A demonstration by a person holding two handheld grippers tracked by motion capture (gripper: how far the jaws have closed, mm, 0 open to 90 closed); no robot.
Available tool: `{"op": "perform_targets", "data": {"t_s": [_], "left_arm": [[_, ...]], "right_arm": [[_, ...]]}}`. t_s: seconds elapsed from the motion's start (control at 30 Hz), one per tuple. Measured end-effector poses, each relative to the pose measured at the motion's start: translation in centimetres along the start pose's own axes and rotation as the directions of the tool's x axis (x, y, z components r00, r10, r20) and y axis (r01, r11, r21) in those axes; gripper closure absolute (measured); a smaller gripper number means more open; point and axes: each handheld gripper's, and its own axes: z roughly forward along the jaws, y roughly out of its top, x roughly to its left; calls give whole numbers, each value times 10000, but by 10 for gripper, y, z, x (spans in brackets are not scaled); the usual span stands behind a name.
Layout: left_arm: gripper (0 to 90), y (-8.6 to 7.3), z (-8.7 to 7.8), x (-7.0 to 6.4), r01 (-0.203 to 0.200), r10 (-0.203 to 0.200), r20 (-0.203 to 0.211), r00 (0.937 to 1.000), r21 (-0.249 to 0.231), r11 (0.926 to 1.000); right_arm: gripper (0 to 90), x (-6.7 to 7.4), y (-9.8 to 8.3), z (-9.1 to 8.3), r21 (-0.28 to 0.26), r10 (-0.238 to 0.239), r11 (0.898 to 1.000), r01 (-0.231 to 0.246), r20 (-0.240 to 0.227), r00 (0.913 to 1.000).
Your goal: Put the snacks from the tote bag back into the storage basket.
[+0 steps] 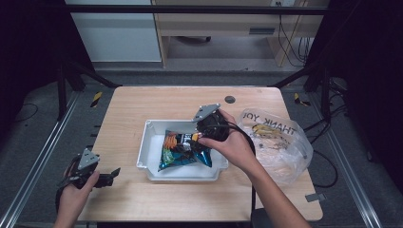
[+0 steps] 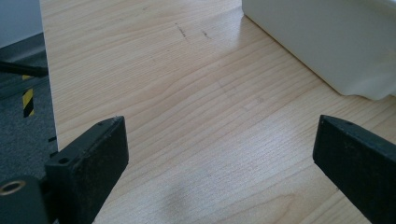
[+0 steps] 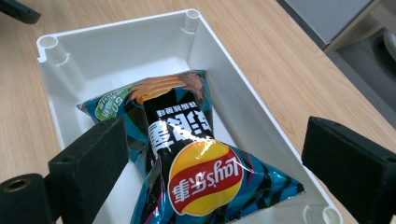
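One wooden table carried everything: a white plastic bin near its centre and, at about three o'clock from the bin, a crumpled clear plastic bag printed with lettering. Inside the bin lay the chip bag, a blue and black foil packet resting at a slant on the bin's floor, one corner riding up toward the rim.

That packet looked light, puffed with air and slick; its contents would likely crush under a hard squeeze. The flat crimped seam at either end seemed the safer place to take hold, rather than the swollen middle.

The right gripper hovered just above the packet's three o'clock end, hand tilted downward over the bin; in the right gripper view its jaws stood wide apart, straddling the packet without touching it. The left gripper rested low at about eight o'clock from the bin, near the table's edge, jaws likewise spread over bare wood.
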Motion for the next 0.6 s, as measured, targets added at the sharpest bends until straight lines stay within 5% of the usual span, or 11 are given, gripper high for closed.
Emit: {"op": "perform_targets", "data": {"t_s": [0.6], "left_arm": [[30,-1,-1,1,141,-141,-85,9999,-9,9999]], "right_arm": [[77,-3,-7,-45,-820,553,9955,-469,1033,9931]]}}
